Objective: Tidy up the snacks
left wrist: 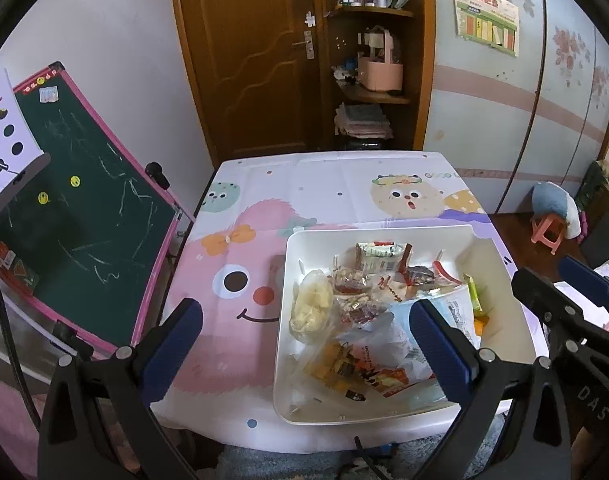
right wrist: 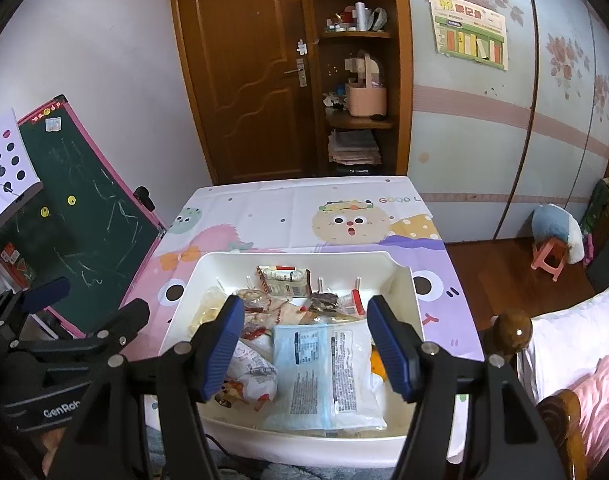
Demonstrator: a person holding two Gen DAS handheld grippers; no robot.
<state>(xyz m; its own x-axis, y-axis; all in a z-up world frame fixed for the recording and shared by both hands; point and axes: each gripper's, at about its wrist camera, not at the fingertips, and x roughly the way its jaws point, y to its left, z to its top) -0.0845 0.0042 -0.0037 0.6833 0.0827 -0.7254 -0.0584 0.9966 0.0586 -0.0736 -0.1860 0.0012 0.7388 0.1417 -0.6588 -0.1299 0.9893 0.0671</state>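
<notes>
my left gripper [left wrist: 304, 328] hangs above the near left part of the table, its blue-padded fingers spread wide with nothing between them. the left pad sits over the pink cartoon-print plastic tablecloth [left wrist: 232, 240], the right pad over the near side of the white rectangular plastic bin [left wrist: 282, 312]. my right gripper [right wrist: 304, 344] hovers directly over that bin [right wrist: 176, 316], its fingers also parted and holding nothing; from the left wrist view it shows at about 3 o'clock [left wrist: 560, 284].

the snacks are all inside the bin. a pale blue and white flat packet with printed text [right wrist: 324, 372] lies at the near side, right under my right gripper, at 6 o'clock within the bin. a clear bag of pale yellow chips [left wrist: 310, 306] rests against the bin's left wall at 9 o'clock. a white and red wrapped bar [right wrist: 282, 280] lies toward the far wall at 12 o'clock. an orange and red printed pouch [left wrist: 356, 372] sits near the front left corner, partly under the blue packet. small clear bags of red and brown pieces [left wrist: 354, 292] fill the middle. a green wrapper [left wrist: 474, 292] peeks out along the right wall.

at 9 o'clock of the table leans a green chalkboard with a pink frame [left wrist: 84, 208]. a brown wooden door [right wrist: 244, 68] stands at 12 o'clock.
</notes>
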